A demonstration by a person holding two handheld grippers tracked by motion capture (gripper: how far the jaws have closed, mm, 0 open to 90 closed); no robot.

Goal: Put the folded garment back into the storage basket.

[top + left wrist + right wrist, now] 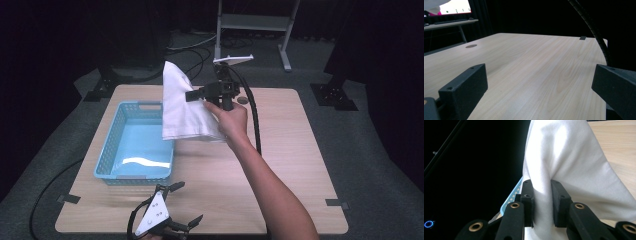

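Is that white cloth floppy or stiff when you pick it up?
Probably floppy: the white cloth droops in soft folds from the right gripper, pinched between its jaws. It likely weighs little, since one small pinch holds it up. It probably won't roll.

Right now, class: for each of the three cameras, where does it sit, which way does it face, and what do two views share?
High view: above the person's side, looking forward and down on the table, blue basket, forearm and both grippers.
Left gripper view: rides the left gripper, low at the near edge, facing across bare wood between its open jaws.
Right gripper view: rides the raised right gripper, facing the white cloth pinched in its jaws.
Shared: the cloth and basket appear in the high and right gripper views.
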